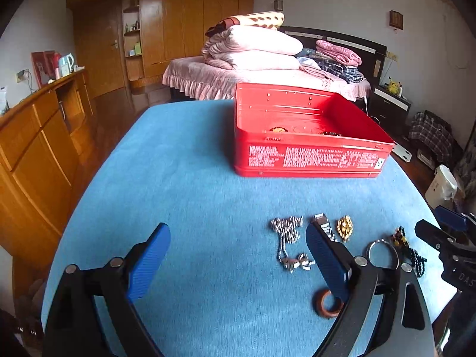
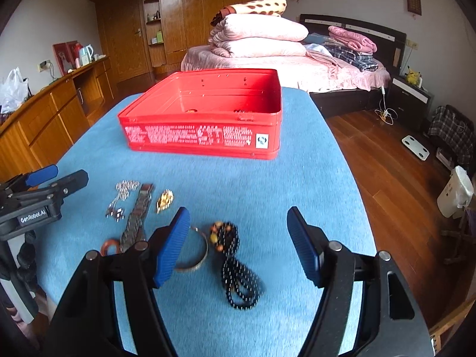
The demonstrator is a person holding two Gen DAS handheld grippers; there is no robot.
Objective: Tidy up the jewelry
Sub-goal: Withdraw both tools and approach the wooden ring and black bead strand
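You are in a bedroom: a wooden wardrobe (image 1: 166,23) fills the far wall, a bed (image 1: 253,80) piled with pink quilts stands behind your work, and a low wooden sideboard (image 1: 38,136) runs along the left. Your surface (image 1: 193,184) is covered in blue cloth.

On its far half sits 1 open red tin box (image 2: 205,119) with white print on its near wall; at least 2 small pieces lie on its floor, too hidden to name.

Your left tongs (image 1: 238,250) are spread wide and hold nothing; only blue cloth shows between the pads. Your right tongs (image 2: 238,238) are also spread, touching nothing, with the black bead necklace lying on the cloth below the gap.

The loose jewelry lies in a cluster on the near half, between your 2 tongs and well apart from the box. You have 6 pieces there:
- 1 black bead necklace (image 2: 238,276) with amber beads at 1 end
- 1 metal watch band (image 2: 139,211)
- 1 silver chain (image 1: 287,235) with a pendant
- 1 silver bangle (image 2: 197,255)
- 1 gold brooch (image 1: 345,227)
- 1 reddish-brown ring (image 1: 327,302)
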